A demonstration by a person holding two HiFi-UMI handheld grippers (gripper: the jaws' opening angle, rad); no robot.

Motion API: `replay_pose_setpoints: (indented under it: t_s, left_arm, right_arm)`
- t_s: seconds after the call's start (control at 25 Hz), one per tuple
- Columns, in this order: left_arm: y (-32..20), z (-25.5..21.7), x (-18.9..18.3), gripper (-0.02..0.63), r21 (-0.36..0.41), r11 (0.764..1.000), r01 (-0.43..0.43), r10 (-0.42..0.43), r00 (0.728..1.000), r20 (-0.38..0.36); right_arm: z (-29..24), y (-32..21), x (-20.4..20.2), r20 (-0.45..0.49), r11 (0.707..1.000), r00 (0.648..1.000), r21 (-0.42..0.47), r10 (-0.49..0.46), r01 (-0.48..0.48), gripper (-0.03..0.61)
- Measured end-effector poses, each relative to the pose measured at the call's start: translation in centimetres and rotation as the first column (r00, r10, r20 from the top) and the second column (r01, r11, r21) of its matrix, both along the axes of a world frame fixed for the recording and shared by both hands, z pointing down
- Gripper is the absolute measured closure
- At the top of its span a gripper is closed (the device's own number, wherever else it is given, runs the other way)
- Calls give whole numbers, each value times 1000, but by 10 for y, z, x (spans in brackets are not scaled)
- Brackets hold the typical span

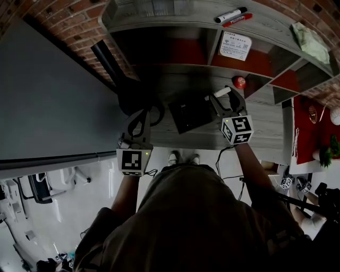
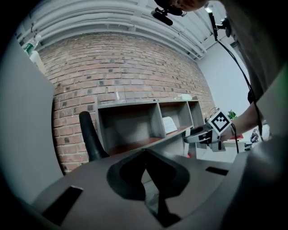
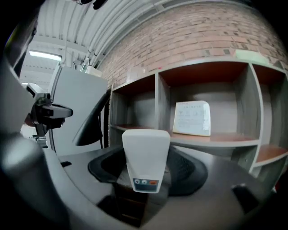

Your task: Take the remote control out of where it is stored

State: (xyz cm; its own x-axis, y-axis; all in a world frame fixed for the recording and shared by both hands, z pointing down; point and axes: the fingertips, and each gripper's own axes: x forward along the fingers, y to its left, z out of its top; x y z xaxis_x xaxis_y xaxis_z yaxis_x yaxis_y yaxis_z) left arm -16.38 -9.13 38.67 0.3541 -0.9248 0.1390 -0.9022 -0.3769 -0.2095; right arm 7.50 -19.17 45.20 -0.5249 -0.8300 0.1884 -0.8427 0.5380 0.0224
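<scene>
**Remote held clear of the shelf by the right claw**

Red brick wall (image 1: 64, 26) backed a grey wooden shelf unit (image 1: 159, 21) with red-floored compartments, seen from the head view. A black marker pen (image 1: 230, 14) and a red marker pen (image 1: 237, 20) lay side by side on its top, with a pale green cloth (image 1: 311, 42) farther right. A white printed card (image 1: 235, 45) stood in one compartment. A small red round object (image 1: 240, 82) sat at the shelf's near edge. On the grey desk top (image 1: 265, 127) lay a flat black square pad (image 1: 188, 114). The right gripper (image 1: 227, 98) hung just right of that pad, clamped on a white rectangular remote control (image 1: 222, 92), which was outside every compartment. The left gripper (image 1: 141, 114) hung to the left, beside a black slanted post (image 1: 109, 61).

From the left gripper view, its dark jaws met at the tips with nothing between them. The shelf unit stood beyond, and the right gripper (image 2: 202, 134) was off to the right.

From the right gripper view, the remote control (image 3: 145, 157) stood upright between the jaws, its small buttons at the near end. The printed card (image 3: 192, 117) stood in the compartment behind it, and the left gripper (image 3: 47, 110) showed at far left.
</scene>
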Motion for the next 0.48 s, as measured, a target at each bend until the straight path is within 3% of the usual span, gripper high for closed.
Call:
replay_pose_setpoints:
  t_s: [0.24,0.48]
  left_arm:
    - [-16,-31,12,603,89,996,-22,23,1000,-8]
    - [-22,-37,16,603,101,995,-25,26,1000,0]
  right_arm:
    - [-66,20,25,35,990,999,137,37,-41,287]
    - [-137,56,57,94,941,991,316,100,-125,287]
